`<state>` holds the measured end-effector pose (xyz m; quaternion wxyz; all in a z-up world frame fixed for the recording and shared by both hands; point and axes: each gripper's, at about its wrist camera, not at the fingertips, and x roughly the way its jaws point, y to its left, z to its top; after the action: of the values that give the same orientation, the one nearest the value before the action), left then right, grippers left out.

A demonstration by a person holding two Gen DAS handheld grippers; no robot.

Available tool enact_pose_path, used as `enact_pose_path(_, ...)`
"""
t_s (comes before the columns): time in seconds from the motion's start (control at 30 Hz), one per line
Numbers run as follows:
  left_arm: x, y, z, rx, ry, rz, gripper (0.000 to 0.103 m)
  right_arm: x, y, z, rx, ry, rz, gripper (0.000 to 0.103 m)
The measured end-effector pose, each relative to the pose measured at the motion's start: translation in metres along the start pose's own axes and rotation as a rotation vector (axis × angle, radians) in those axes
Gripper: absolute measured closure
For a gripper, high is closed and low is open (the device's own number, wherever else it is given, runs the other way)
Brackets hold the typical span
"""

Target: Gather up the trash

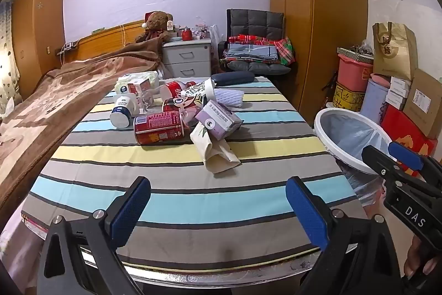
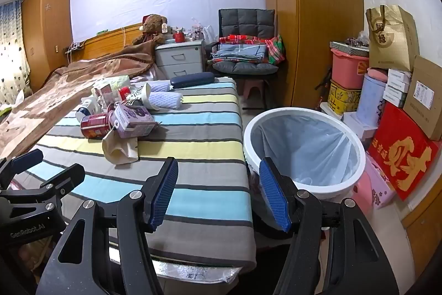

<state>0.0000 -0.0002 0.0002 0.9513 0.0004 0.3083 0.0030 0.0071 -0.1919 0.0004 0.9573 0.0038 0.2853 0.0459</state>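
Left gripper (image 1: 218,212) and right gripper (image 2: 219,192): jaws apart, nothing between them, both above the near end of the striped table (image 1: 193,201). Trash pile (image 1: 176,112) lies mid-table, untouched. White lined bin (image 2: 304,145) stands just beside the table's right edge.
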Motion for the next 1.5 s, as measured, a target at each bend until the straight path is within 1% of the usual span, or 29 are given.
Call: enact_pose_path(1.5, -0.0024, -0.0001, 0.0015, -0.004, -0.004, -0.001, 0.003, -0.0037, -0.0001, 0.0048, -0.011, -0.021, -0.003, 0.04)
